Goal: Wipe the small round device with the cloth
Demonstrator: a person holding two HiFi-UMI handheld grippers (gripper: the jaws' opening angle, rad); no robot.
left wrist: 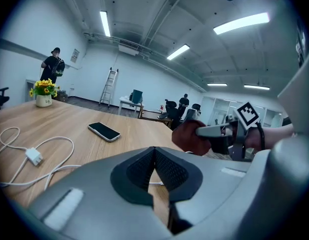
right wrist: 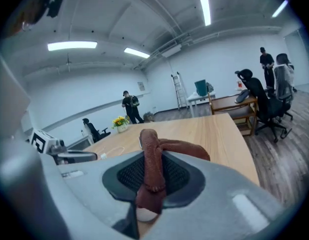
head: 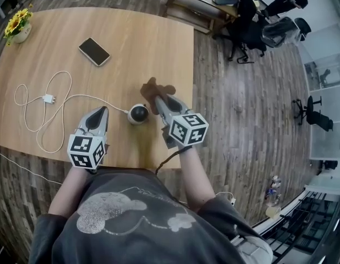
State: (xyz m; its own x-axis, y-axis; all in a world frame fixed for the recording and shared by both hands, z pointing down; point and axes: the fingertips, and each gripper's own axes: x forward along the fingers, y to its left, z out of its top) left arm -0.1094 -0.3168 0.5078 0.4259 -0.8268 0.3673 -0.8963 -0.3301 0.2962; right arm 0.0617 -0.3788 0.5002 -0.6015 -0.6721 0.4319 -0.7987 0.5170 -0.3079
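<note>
The small round device (head: 138, 114), white with a dark top, sits on the wooden table (head: 131, 43) near its front edge. A white cable (head: 60, 100) runs left from it. My right gripper (head: 158, 101) is just right of the device, shut on a brown cloth (head: 154, 88) that bunches beyond its tips. In the right gripper view the cloth (right wrist: 152, 159) hangs pinched between the pads of the right gripper (right wrist: 152, 171). My left gripper (head: 102, 111) rests left of the device, shut and empty, and the left gripper (left wrist: 154, 154) shows its pads touching.
A phone (head: 94, 51) lies further back on the table and a sunflower pot (head: 18, 26) stands at the far left corner. The cable's white adapter (head: 48, 98) lies at the left. The table's right edge (head: 192, 65) is close to my right gripper. Office chairs (head: 280, 29) and people stand beyond.
</note>
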